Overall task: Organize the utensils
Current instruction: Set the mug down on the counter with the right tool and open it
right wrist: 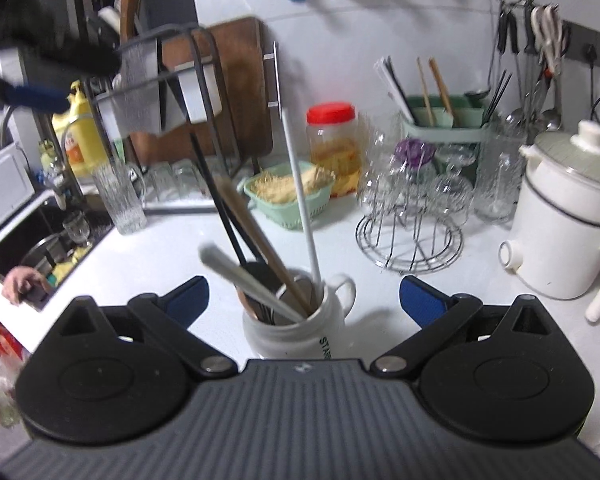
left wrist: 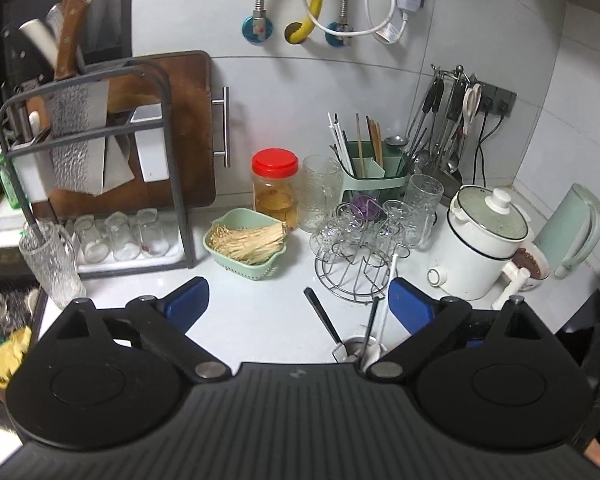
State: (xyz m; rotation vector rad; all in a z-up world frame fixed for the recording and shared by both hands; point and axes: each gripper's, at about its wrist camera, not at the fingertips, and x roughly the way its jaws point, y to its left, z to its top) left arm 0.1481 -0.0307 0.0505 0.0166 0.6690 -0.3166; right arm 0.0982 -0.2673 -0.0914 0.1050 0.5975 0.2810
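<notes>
Both grippers hang over the white worktop (right wrist: 172, 248) and tip downward toward it. The left gripper (left wrist: 298, 300) has its two blue pads spread wide apart, and nothing is between them. The right gripper (right wrist: 304, 298) is spread wide too. The white mug (right wrist: 296, 332) stands on the near part of the worktop, in the gap between the right gripper's pads, but the pads do not touch it.

The mug is full of utensils (right wrist: 260, 264): a long white stick, a wooden one, a black one and a grey-white one, all leaning out to the left. In the left gripper's view only the top of the mug shows, near the right pad.

Black letters run up the side of the mug. They read "STAR", and the rest is hidden behind the gripper.

Far away by the wall stands a green utensil holder (right wrist: 444, 120) with chopsticks sticking up. Left of it is a jar with a red lid (right wrist: 332, 140). A yellow bottle (right wrist: 78, 132) at the far left has a label, but it is too blurred to read.
</notes>
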